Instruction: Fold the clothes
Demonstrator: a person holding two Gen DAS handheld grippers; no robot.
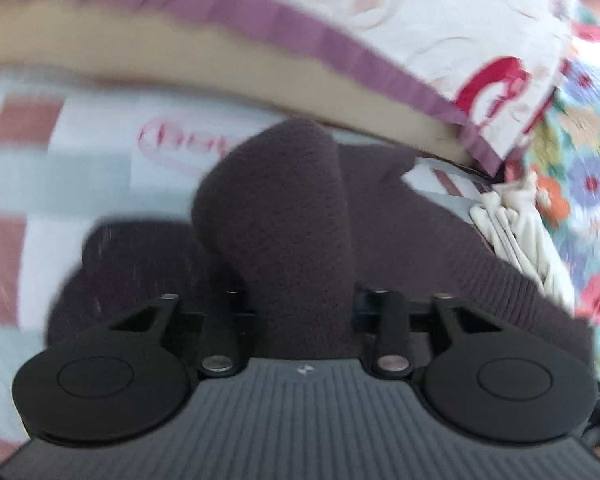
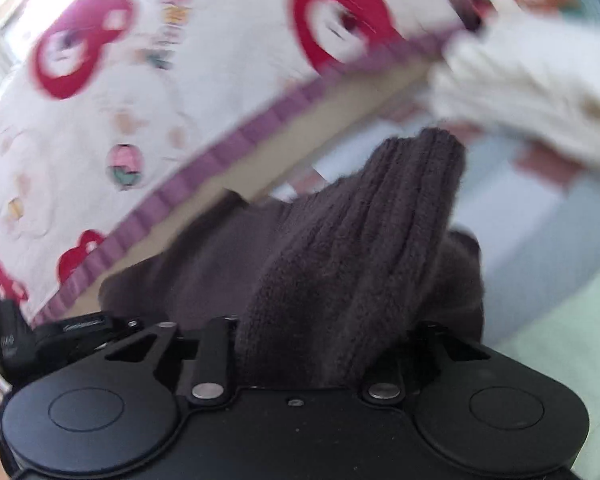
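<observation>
A dark brown knit sweater (image 1: 283, 208) lies bunched on the checked bed sheet (image 1: 39, 160). In the left wrist view a thick fold of it stands up between the jaws of my left gripper (image 1: 295, 284), which is shut on it; the fabric hides the fingertips. In the right wrist view a ribbed part of the same sweater (image 2: 364, 240) rises out of my right gripper (image 2: 320, 320), which is also shut on the cloth, its fingertips covered too. Both views are blurred.
A cream quilt with red bear prints and a purple border (image 1: 440, 32) (image 2: 159, 92) hangs over a beige edge behind the sweater. A cream knit garment (image 1: 512, 236) (image 2: 532, 92) lies to the right. Floral fabric (image 1: 580, 184) fills the far right.
</observation>
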